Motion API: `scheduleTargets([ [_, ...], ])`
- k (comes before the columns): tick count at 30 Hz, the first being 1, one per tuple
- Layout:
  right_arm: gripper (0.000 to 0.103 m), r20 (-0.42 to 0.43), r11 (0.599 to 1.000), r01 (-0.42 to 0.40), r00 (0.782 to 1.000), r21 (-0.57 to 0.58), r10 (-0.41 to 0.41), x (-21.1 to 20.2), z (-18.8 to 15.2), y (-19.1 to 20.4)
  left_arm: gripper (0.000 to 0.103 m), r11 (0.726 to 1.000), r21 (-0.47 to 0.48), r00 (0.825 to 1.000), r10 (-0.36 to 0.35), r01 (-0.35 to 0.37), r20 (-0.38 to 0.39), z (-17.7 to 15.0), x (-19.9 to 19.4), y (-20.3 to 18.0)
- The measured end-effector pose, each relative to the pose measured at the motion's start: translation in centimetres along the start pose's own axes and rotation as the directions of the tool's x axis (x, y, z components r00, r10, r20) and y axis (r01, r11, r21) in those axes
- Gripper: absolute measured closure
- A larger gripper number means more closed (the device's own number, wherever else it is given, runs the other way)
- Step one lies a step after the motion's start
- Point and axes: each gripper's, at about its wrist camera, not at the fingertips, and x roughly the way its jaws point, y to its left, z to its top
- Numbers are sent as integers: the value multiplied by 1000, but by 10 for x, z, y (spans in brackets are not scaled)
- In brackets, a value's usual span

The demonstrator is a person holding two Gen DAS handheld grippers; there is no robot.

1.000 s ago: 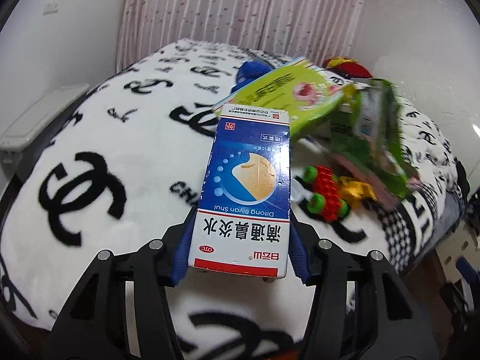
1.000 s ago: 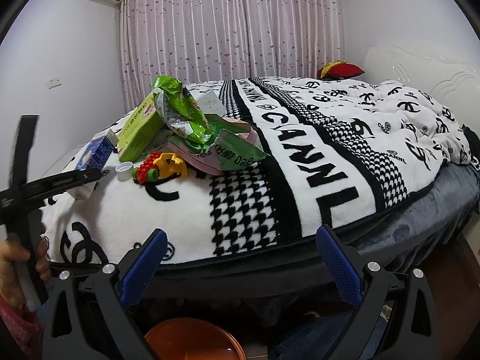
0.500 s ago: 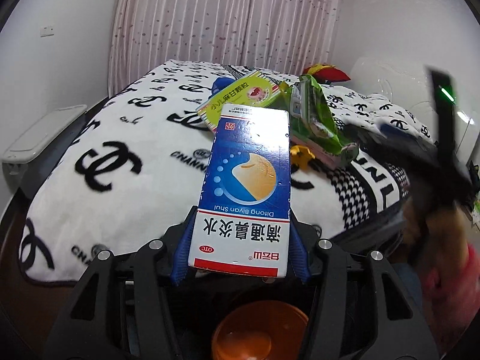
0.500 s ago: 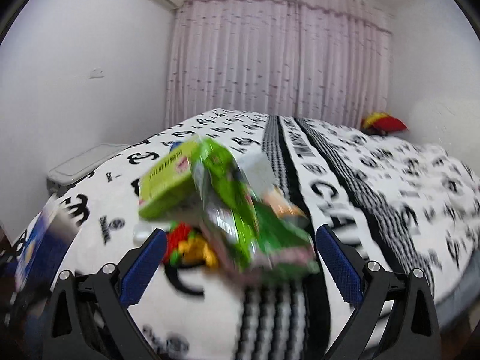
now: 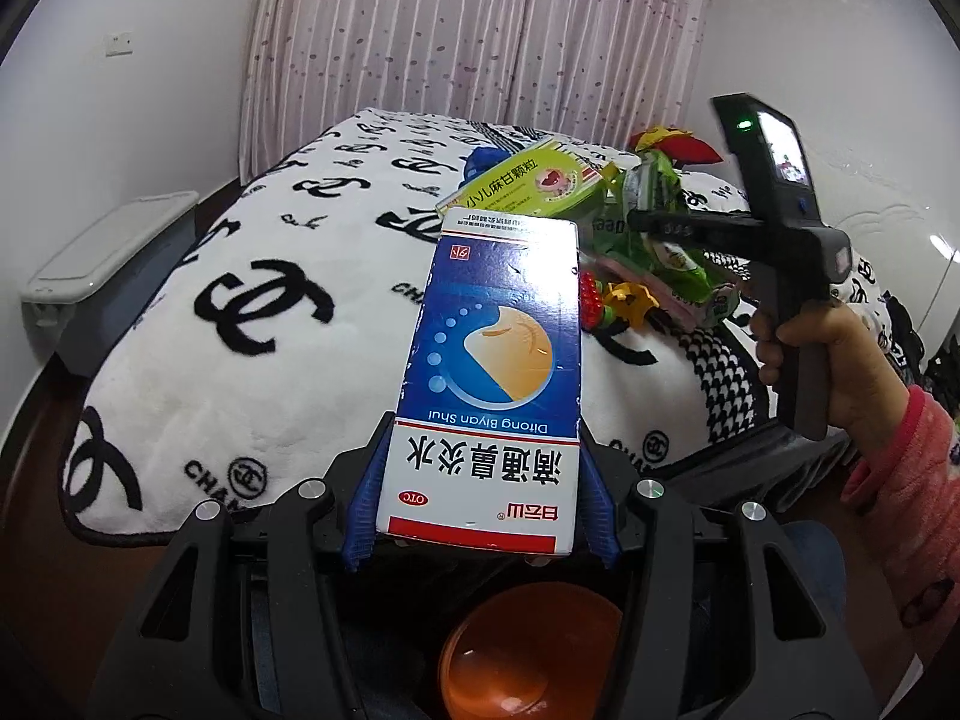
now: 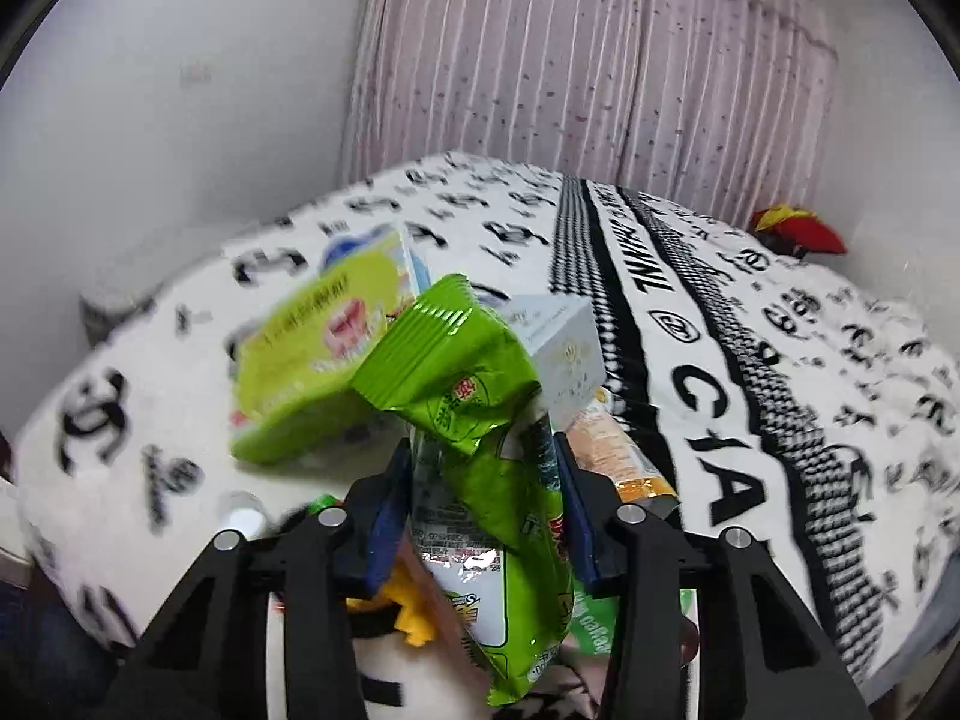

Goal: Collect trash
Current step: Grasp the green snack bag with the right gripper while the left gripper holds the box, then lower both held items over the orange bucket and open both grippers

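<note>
Blue box [image 5: 489, 384] reads "Ditong Biyan Shui", "OTC"

My left gripper [image 5: 480, 504] clamps a box [image 5: 492, 384]; my right gripper [image 6: 480, 504], jaws just closing, pinches a wrapper [image 6: 486, 480].

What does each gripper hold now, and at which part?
The left gripper holds the blue and white box by its near end. The right gripper, its jaws just closing, clamps the green wrapper around its middle.

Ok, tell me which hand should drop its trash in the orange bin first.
Left. The left gripper holds the blue box right above the orange bin; the right gripper just closed on the green wrapper over the bed.
</note>
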Motion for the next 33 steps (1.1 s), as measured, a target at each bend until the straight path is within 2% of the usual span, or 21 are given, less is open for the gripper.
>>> scheduleTargets([
  [6, 61, 91, 990, -86, 993, 107, 77, -48, 5, -21, 50, 1000, 4, 1000, -7, 7, 7, 1, -5, -5],
  [10, 61, 119, 985, -132, 986, 112, 119, -84, 0, -25, 50, 999, 18, 999, -33, 33, 2, 3, -7, -11],
  [15, 60, 116, 976, -203, 975, 85, 192, -127, -33, -18, 50, 992, 85, 996, -86, 88, -24, -3, -14, -23],
  [21, 60, 25, 958, -277, 961, 73, 276, -150, -97, -1, 50, 971, 166, 980, -153, 173, -129, -29, -14, -35],
  [25, 59, -69, 949, -300, 949, 95, 307, -149, -143, 11, 50, 957, 177, 952, -182, 229, -247, -58, 0, -39],
  [28, 59, -125, 946, -295, 942, 133, 311, -141, -167, 13, 50, 955, 183, 933, -167, 233, -319, -80, 16, -42],
  [30, 59, -174, 937, -301, 928, 176, 331, -131, -187, 14, 50, 956, 166, 918, -171, 242, -358, -89, 25, -40],
  [33, 59, -246, 936, -280, 912, 214, 329, -114, -209, 17, 50, 960, 125, 883, -174, 251, -435, -107, 43, -37],
])
